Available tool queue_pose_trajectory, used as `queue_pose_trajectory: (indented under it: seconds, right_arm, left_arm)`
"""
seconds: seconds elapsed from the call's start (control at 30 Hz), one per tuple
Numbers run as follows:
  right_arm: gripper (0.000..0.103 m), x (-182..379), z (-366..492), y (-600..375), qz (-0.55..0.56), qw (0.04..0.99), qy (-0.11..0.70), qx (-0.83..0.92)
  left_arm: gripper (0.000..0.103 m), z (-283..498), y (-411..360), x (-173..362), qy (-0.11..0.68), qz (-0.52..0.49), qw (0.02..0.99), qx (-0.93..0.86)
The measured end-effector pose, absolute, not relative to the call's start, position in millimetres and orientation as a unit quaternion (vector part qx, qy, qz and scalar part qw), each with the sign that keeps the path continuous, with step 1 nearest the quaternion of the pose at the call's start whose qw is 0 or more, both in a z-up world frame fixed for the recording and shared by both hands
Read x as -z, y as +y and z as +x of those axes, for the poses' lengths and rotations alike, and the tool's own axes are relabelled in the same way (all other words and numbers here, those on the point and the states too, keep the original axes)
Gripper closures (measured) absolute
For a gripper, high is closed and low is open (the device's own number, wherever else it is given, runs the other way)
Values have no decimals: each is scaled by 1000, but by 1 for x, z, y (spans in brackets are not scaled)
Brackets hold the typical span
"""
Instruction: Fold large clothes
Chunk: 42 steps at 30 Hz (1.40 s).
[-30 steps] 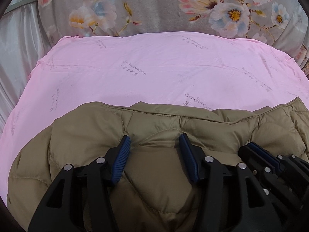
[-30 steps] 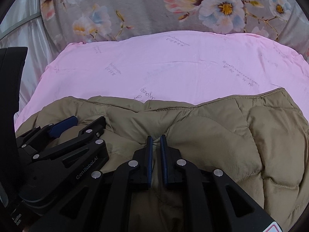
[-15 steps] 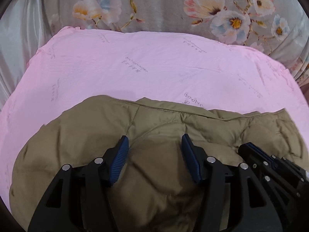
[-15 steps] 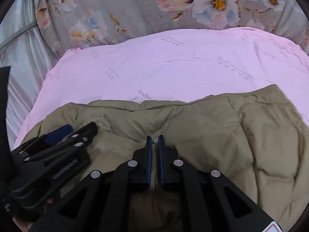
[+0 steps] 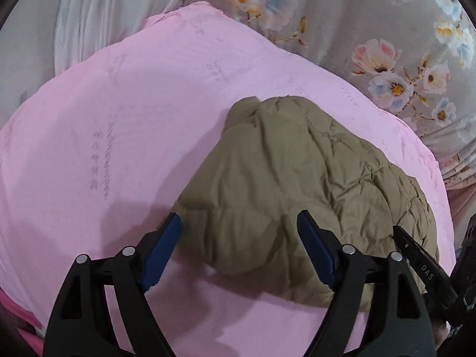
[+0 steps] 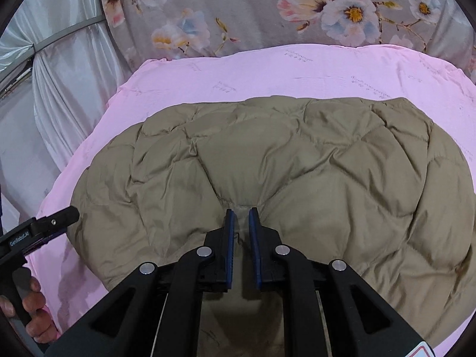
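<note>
Both fingers now clear of jacket, spreading.

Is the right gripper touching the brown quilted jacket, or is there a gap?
Touching. In the right wrist view the right gripper pinches a fold of the brown quilted jacket between its blue pads.

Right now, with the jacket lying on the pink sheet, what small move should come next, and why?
Probably the right gripper should let go. It is pinched on a fold of the khaki quilted jacket, which already lies bunched on the pink sheet. The left gripper is opening with nothing clamped, its pads apart over the jacket's edge.
</note>
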State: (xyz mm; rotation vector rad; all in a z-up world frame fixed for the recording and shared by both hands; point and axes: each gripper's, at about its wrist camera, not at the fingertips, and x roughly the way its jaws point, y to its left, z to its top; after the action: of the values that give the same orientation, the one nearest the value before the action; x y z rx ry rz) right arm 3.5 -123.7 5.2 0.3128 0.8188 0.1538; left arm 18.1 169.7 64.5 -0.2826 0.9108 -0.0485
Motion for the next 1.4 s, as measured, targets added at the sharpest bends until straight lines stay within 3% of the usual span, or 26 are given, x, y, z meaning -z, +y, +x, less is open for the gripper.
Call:
queue_pose_trajectory:
  seconds: [0.2,0.3,0.4,0.43,0.57,0.67,0.73,0.9,1.1,1.4]
  right_arm:
    - [91,0,-2,-124,155,903,393,-75]
    - [91,4,-2,-124,155,903,392,-77]
    - [91,7,3,-128,172,898,397,-85]
    - [91,7,4,-130,177,896,398,-87]
    - [92,-1,-1,-137,194,888,409,-83]
    - [90,-14,-16,-138,200,882,416,-100]
    - [91,-20,-26,-131,180,881,424,-108]
    - [93,-12,-25,-116,155,870,452,-119]
    - [95,5,6,-103,209,851,457,-151]
    - [97,-11,14,-112,258,835,444,-197]
  left_arm:
    - [25,23,184,-35,469,-216,855,53]
    - [13,33,181,-27,465,-251,847,64]
    - [12,44,173,-26,462,-266,844,67]
    - [15,47,171,-26,461,-272,842,66]
    - [59,52,167,-33,460,-276,841,70]
    - [77,48,173,-49,443,-275,848,91]
    - [82,45,174,-62,434,-269,854,102]
    - [87,27,149,-113,385,-196,892,131]
    - [88,2,91,-166,323,-100,923,181]
    - [89,12,44,-179,302,-45,931,199]
